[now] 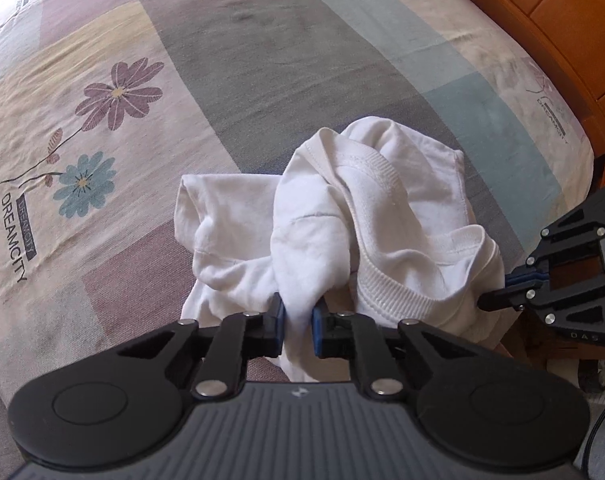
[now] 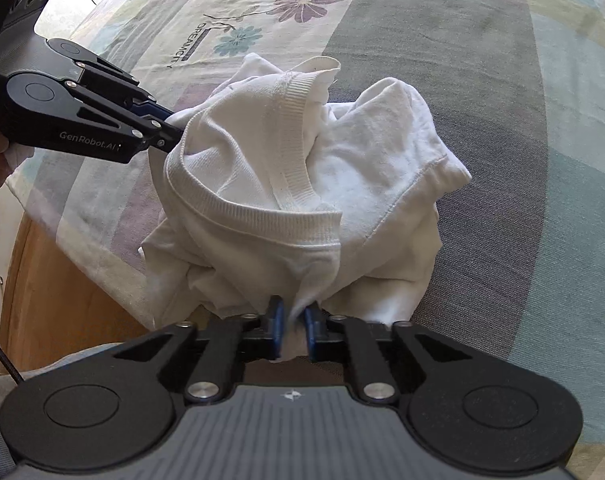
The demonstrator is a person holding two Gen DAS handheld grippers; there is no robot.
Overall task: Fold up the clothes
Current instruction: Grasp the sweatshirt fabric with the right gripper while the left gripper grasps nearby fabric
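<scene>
Early days — white T-shirt (image 1: 366,216) bunched in a heap on the patterned bedspread (image 1: 102,60) just ahead of both tools, no fold made yet, spreading and every fold left to do. Left gripper (image 1: 298,322) pinched narrow on a fabric edge, right gripper (image 2: 292,322) likewise clamped on cloth — no containers anywhere in view.

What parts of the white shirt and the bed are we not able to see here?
- Crumpled white cotton shirt: its folds bury its sleeves and underside, both views.
- Right gripper: bunched cloth covers its blue pads' inner faces, right wrist view.
- Left gripper: likewise, left wrist view.
- Flowered patchwork bedsheet: cut off by the picture's rounded edges.
</scene>
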